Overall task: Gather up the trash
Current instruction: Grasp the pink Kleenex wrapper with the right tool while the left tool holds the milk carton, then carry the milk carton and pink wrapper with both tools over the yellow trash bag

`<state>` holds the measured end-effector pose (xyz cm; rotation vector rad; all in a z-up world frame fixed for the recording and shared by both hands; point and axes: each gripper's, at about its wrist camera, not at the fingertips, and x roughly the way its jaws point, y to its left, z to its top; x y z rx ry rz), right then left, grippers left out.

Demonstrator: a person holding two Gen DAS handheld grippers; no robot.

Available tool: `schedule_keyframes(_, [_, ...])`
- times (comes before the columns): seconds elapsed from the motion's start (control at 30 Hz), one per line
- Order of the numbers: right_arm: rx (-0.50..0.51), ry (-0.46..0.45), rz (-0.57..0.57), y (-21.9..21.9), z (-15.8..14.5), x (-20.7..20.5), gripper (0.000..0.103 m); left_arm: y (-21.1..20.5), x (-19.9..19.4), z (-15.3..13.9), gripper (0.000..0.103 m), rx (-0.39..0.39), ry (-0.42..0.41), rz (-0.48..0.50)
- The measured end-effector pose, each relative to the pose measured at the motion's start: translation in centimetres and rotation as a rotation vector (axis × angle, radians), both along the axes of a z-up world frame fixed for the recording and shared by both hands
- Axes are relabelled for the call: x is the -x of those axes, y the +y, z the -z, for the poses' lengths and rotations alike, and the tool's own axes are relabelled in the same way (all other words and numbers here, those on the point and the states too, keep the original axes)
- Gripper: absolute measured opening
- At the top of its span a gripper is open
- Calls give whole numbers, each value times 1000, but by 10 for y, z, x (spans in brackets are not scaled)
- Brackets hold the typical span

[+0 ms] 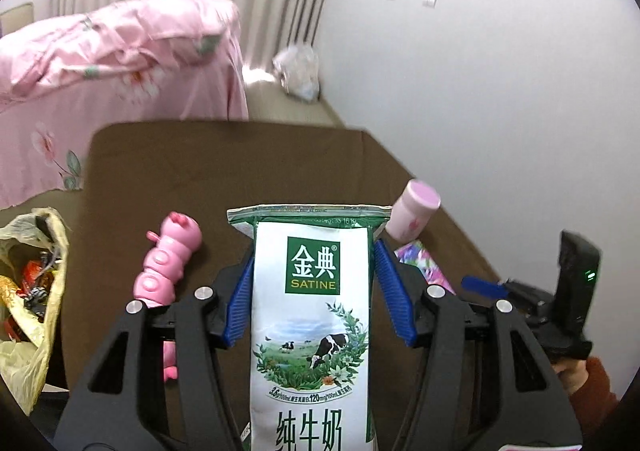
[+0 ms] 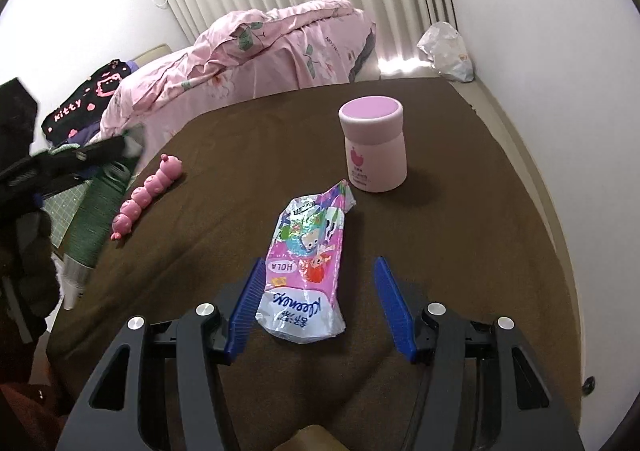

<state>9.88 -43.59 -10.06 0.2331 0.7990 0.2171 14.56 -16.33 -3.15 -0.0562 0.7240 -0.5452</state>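
My left gripper (image 1: 311, 275) clamps a milk carton (image 1: 310, 331), its ribbed blue pads (image 1: 240, 303) pressed against both sides. The carton is white and green, printed "金典 SATINE" in a green square, a cow in a meadow below it, then "纯牛奶" in large green characters (the fine print near the bottom is too small for me to read fully). It stands upright between the fingers, above the brown tablecloth (image 1: 224, 171). To the left a crumpled yellow plastic bag (image 1: 28, 291) gapes open with wrappers inside.

My right gripper (image 2: 320, 303) hangs open, fingers well apart, straddling the near end of a flattened Kleenex tissue packet (image 2: 306, 267): glossy pink plastic, cartoon figures, "HOLA" on a small label. It lies flat on the cloth. Beyond it stands a smooth pink jar (image 2: 374, 147) with a rounded lid and a heart mark. A segmented pink caterpillar toy (image 2: 148, 195) lies near the table's left edge. Behind, a pink floral quilt (image 2: 260, 51) is heaped up, beside dark fabric lettered "kitty".
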Motion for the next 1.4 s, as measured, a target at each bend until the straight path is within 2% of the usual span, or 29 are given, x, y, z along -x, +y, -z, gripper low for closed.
schedule_keyframes(0.1, [56, 38, 24, 8, 5, -4, 53, 9, 8, -7, 54, 14, -47, -36])
schedule_keyframes(0.17, [60, 61, 24, 12, 9, -5, 52, 17, 10, -11, 54, 25, -76, -62])
schedule_keyframes(0.23, [77, 66, 11, 18, 12, -5, 34, 21, 14, -13, 54, 43, -88, -76])
schedule_keyframes(0.27, [114, 73, 9, 23, 14, -5, 19, 22, 13, -13, 54, 37, -71, -70])
schedule_keyframes(0.3, [149, 64, 10, 27, 13, -4, 14, 21, 11, -10, 54, 22, -49, -66])
schedule_keyframes(0.37, [138, 43, -11, 29, 10, 0, 7, 15, 5, 0, 54, -48, 28, -55])
schedule_keyframes(0.43, [128, 17, -22, 28, 4, 4, 7, 13, 1, 12, 54, -90, 107, -27])
schedule_keyframes(0.6, [97, -13, -25, 26, -5, 9, 7, 5, -3, 43, 54, -169, 230, 20])
schedule_keyframes(0.7, [96, -13, -33, 26, -5, 10, 7, 0, -6, 59, 54, -186, 284, 43])
schedule_keyframes(0.83, [91, -12, -54, 28, -1, 14, 7, -8, -6, 65, 63, -212, 313, 77])
schedule_keyframes(0.97, [88, -9, -66, 32, 2, 14, 7, -15, -12, 69, 63, -269, 322, 79])
schedule_keyframes(1.0, [90, -9, -67, 32, 3, 14, 7, -15, -14, 69, 59, -274, 324, 72])
schedule_keyframes(1.1, [91, -14, -63, 32, 1, 16, 7, -13, -15, 58, 58, -238, 298, 71])
schedule_keyframes(1.27, [69, -38, -62, 30, -11, 16, 7, 1, 5, 10, 58, -118, 140, 67])
schedule_keyframes(1.4, [83, -69, -73, 38, -23, 18, 7, 9, 21, -15, 53, -115, 21, 54])
